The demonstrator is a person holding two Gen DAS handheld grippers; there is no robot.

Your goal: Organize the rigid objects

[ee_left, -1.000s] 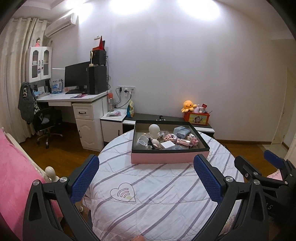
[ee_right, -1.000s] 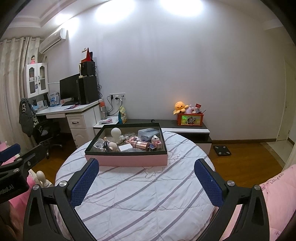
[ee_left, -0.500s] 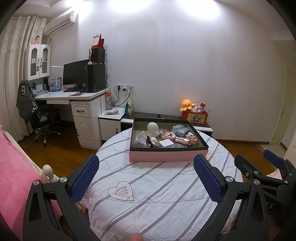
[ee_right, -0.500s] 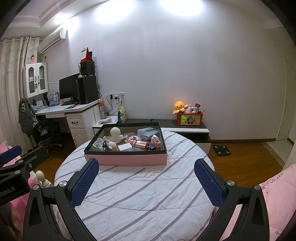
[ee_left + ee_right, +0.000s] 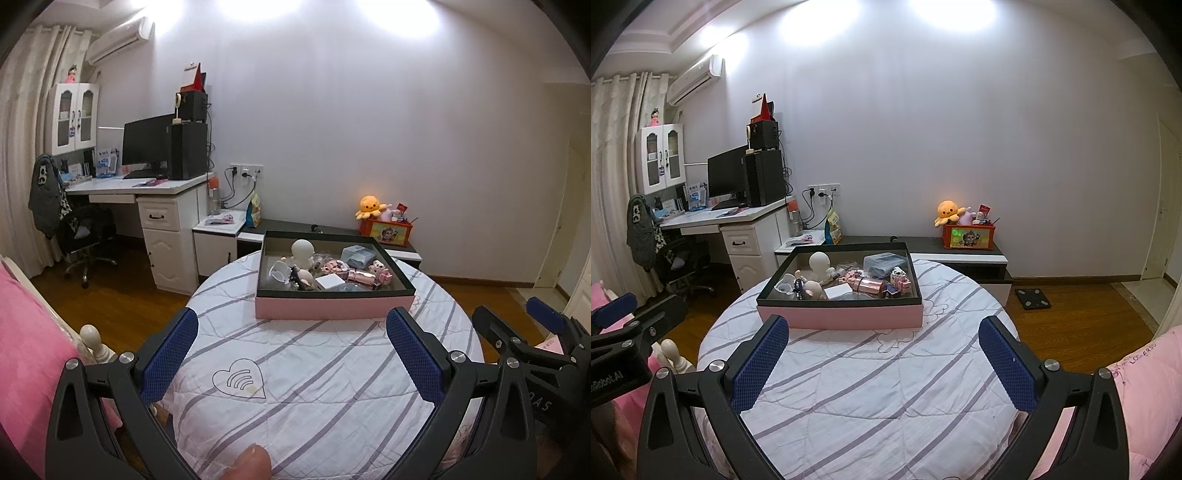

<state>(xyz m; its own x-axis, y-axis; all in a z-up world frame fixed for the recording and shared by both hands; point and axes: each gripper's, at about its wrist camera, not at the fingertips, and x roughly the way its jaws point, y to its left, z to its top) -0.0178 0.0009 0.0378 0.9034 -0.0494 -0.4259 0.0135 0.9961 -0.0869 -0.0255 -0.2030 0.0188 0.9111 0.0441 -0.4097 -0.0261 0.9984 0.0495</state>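
Observation:
A pink box with a dark rim [image 5: 334, 313] [image 5: 842, 316] sits at the far side of a round bed with a striped white quilt [image 5: 314, 387] [image 5: 886, 387]. Inside lie several small things: a white round-headed figure [image 5: 302, 252] [image 5: 820, 263], a rose-gold tube [image 5: 360, 275] [image 5: 870, 285], a grey-blue case [image 5: 357, 254] [image 5: 884, 263] and a white card [image 5: 330, 282] [image 5: 839, 291]. My left gripper [image 5: 291, 332] is open, empty, well short of the box. My right gripper [image 5: 882, 334] is open too, with nothing in it.
A white desk [image 5: 147, 188] with monitor and office chair [image 5: 86, 236] stands far left. A low dark cabinet [image 5: 960, 253] carries an orange toy box. Pink bedding [image 5: 26, 354] [image 5: 1137, 384] flanks both sides. A thumb tip [image 5: 251, 463] shows at the bottom edge.
Both grippers have tilted or lifted a little, so the box sits slightly lower in view. Both stay open and empty. Nothing in the box has moved.

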